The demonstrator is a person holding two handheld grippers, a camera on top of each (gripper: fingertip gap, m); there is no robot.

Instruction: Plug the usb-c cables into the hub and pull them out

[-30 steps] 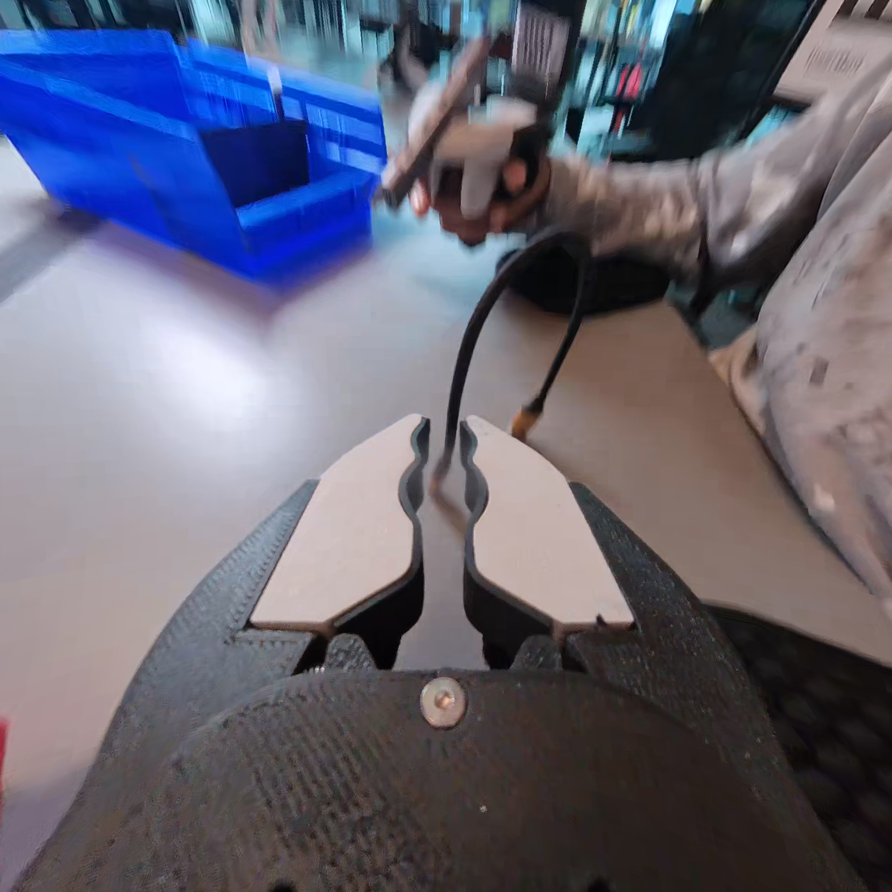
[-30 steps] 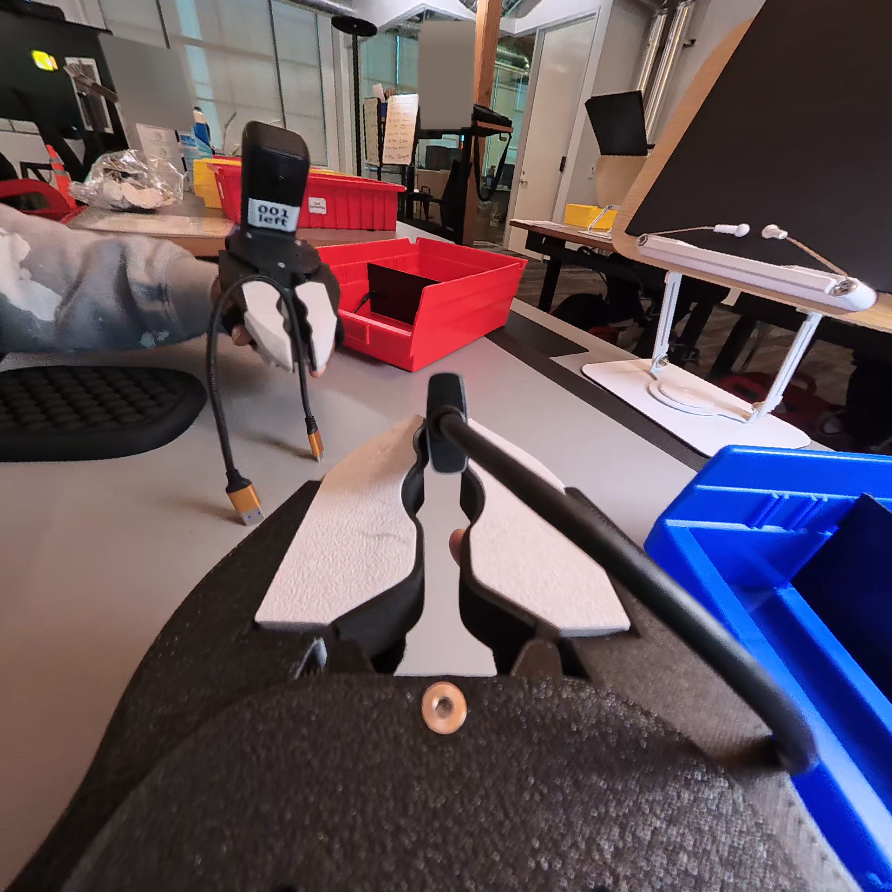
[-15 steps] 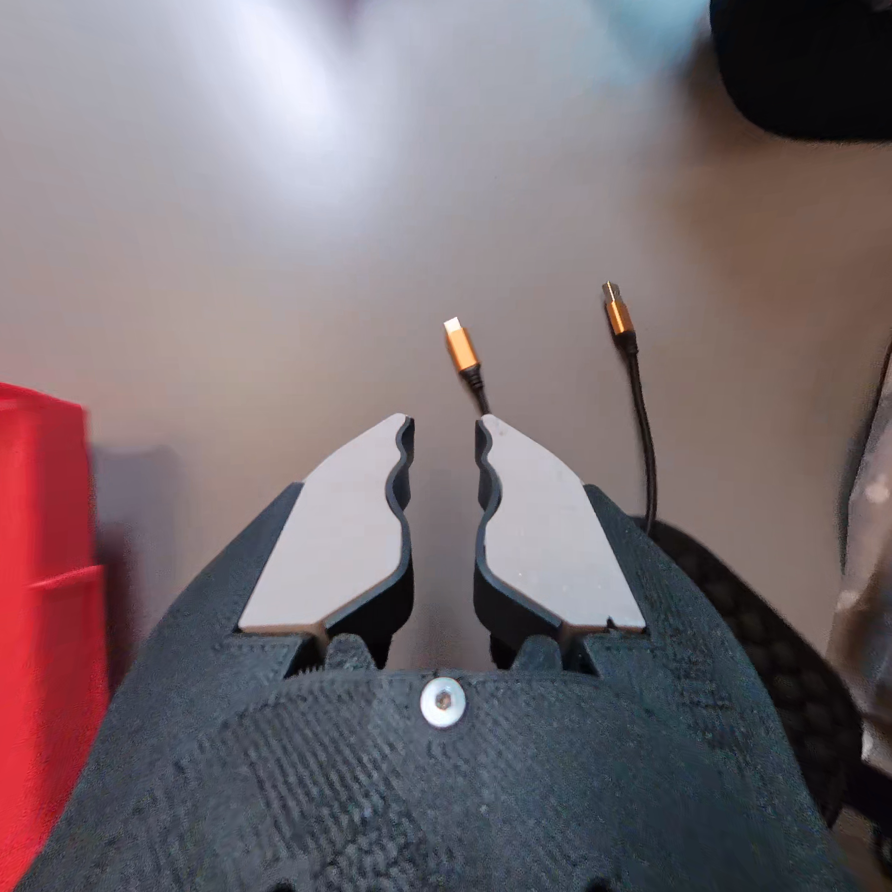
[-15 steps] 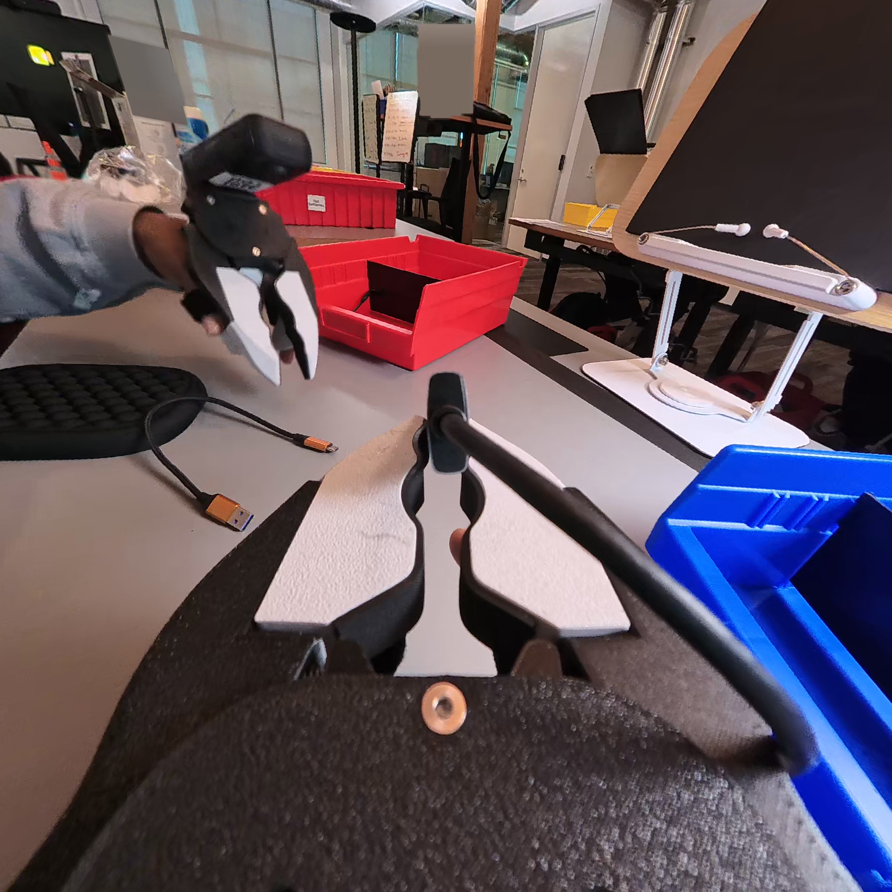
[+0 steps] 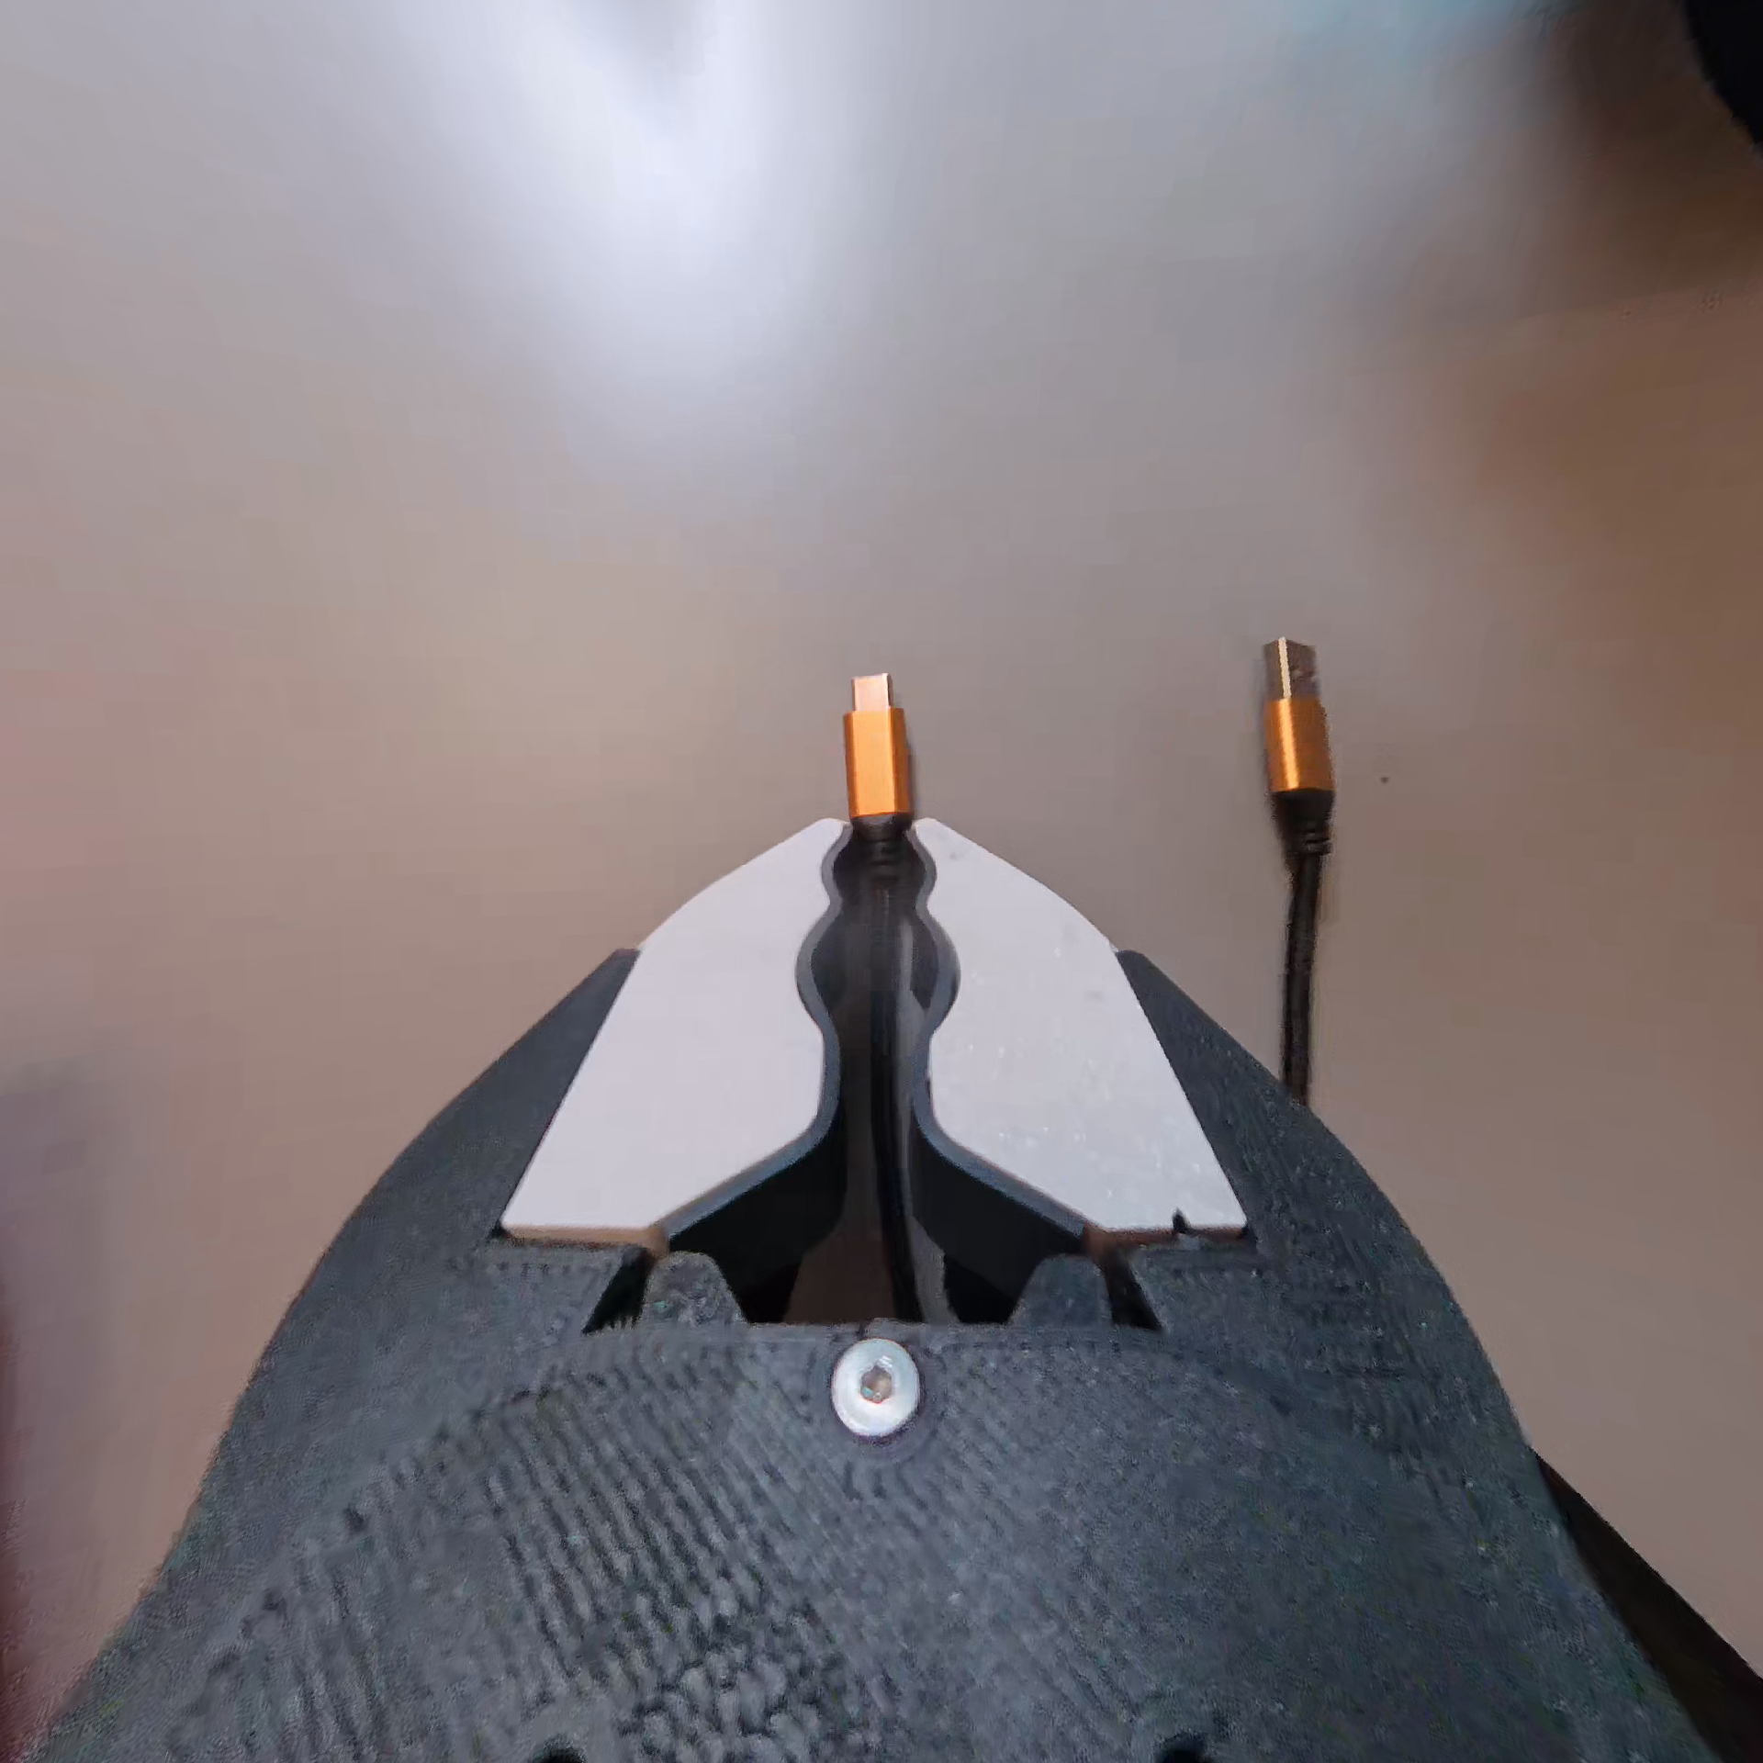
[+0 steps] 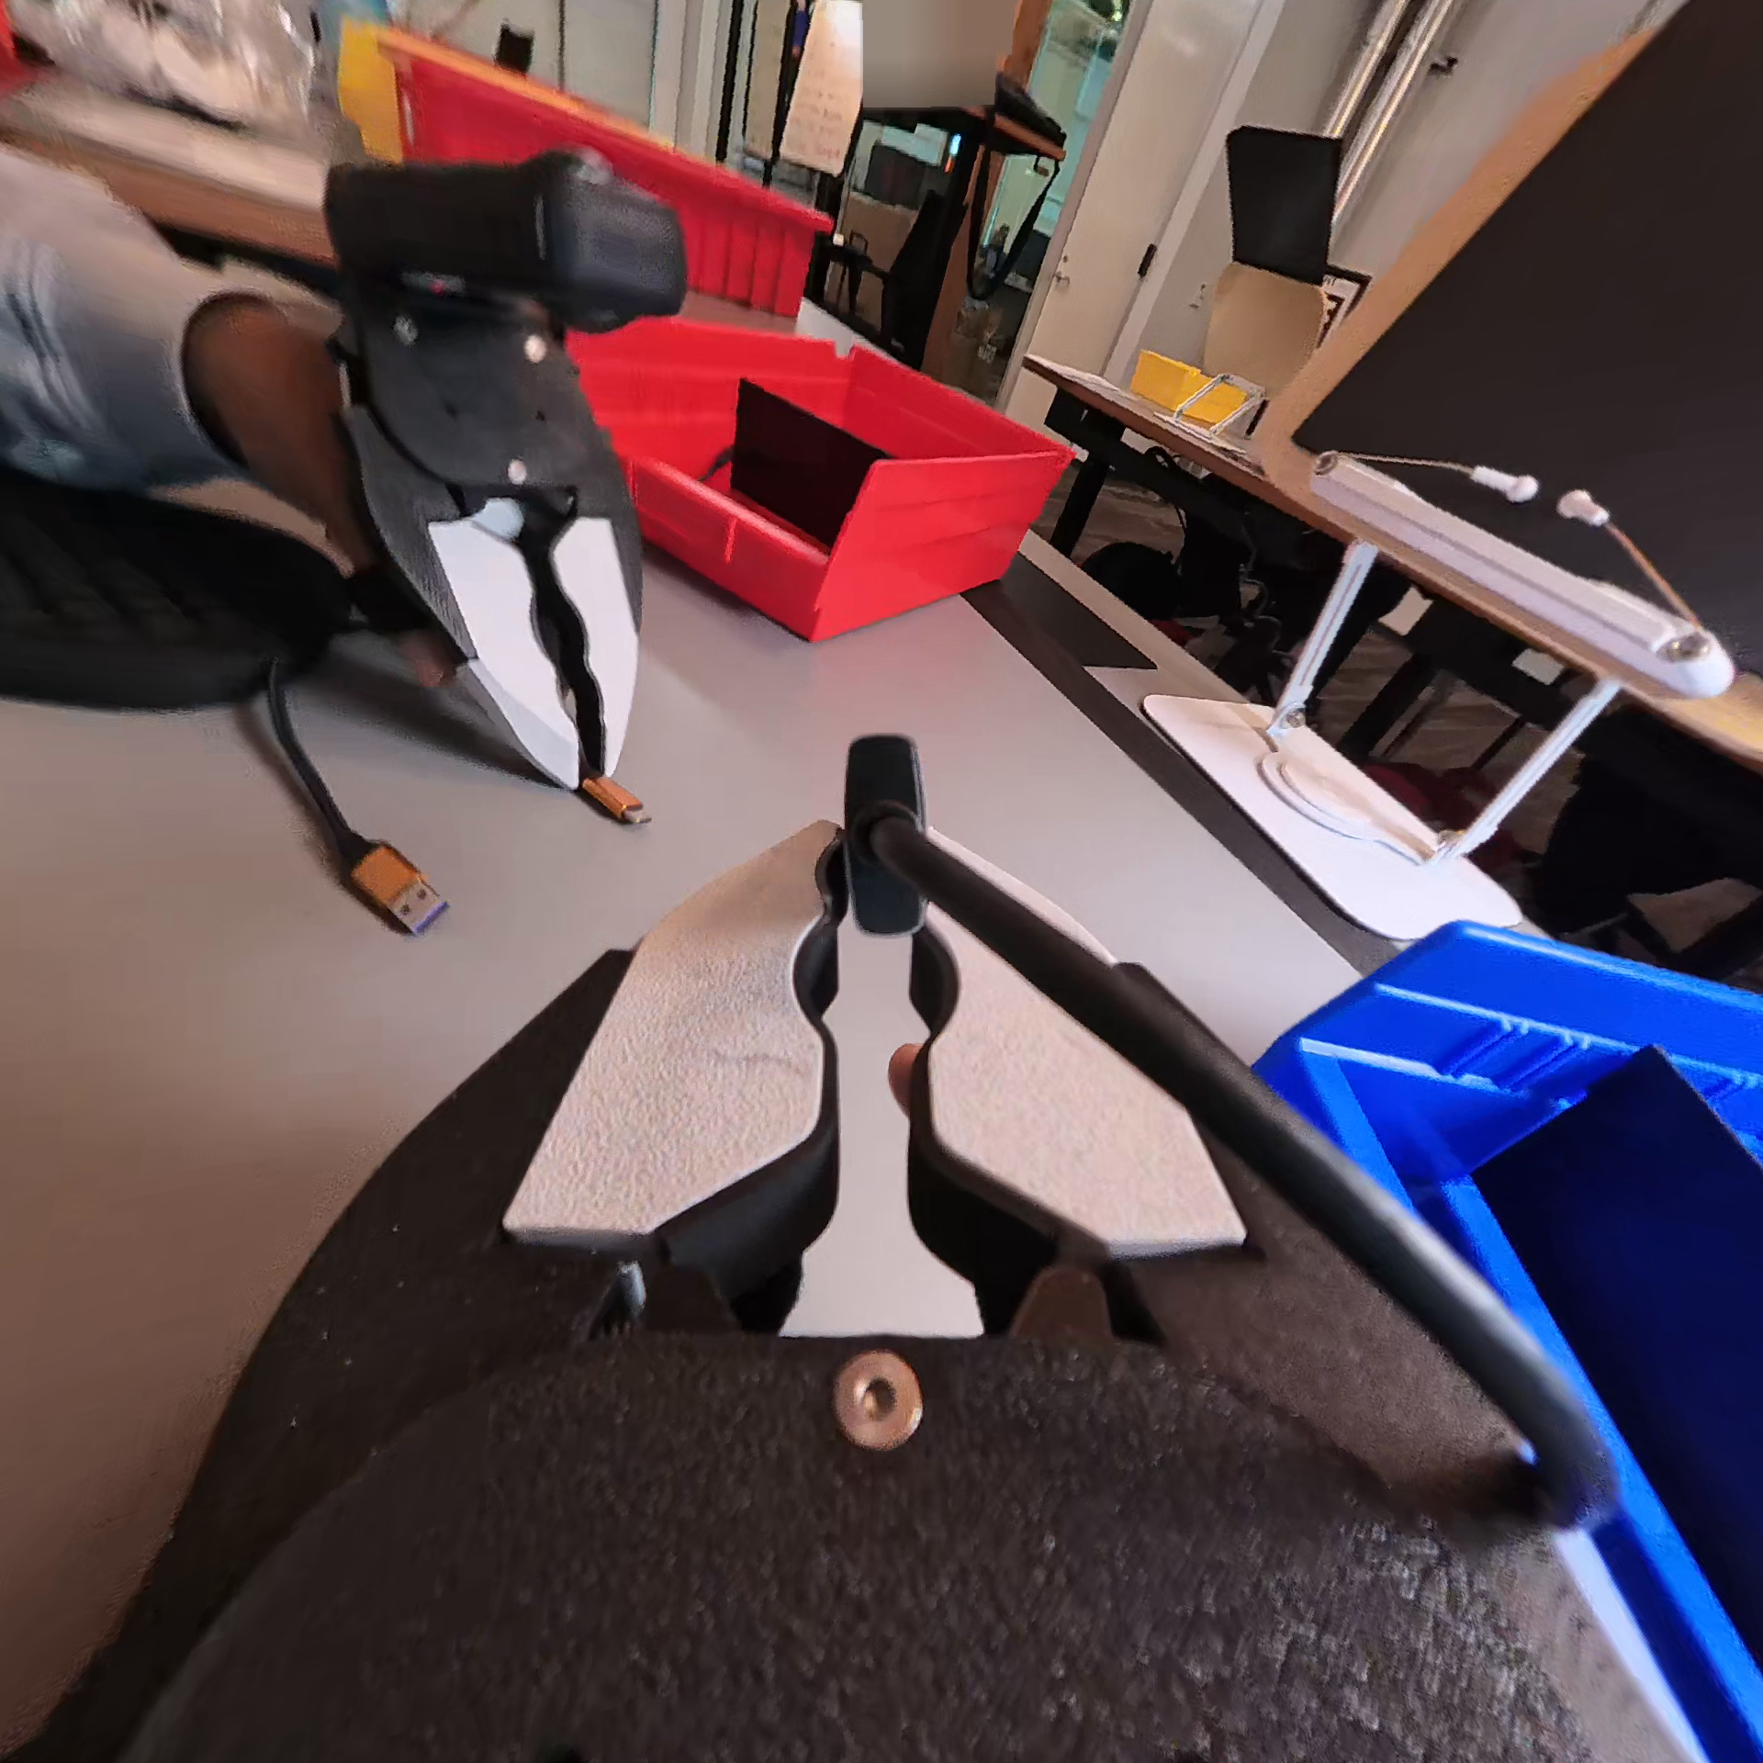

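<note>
A black braided cable lies on the grey table (image 5: 477,668), with an orange USB-C plug (image 5: 876,763) and an orange USB-A plug (image 5: 1296,735) at its ends. My left gripper (image 5: 880,830) is shut on the cable just behind the USB-C plug, which sticks out past the fingertips, low over the table. The right wrist view shows the same gripper (image 6: 587,763), the USB-C plug (image 6: 615,799) and the USB-A plug (image 6: 396,882). My right gripper (image 6: 882,849) is shut on a small black hub piece (image 6: 882,792), and its thick black cable (image 6: 1192,1078) trails back to the right.
A blue bin (image 6: 1526,1097) stands close on the right of the right gripper. A red bin (image 6: 859,515) sits at the far side of the table. A black mat (image 6: 114,611) lies at the left. A white stand (image 6: 1336,792) is beyond the table edge. Some 20 centimetres of space lies between my two pairs of fingers.
The left gripper let the cable drop on the table, then came down and shut on it behind the USB-C plug. The right gripper keeps its hold on the black piece.
</note>
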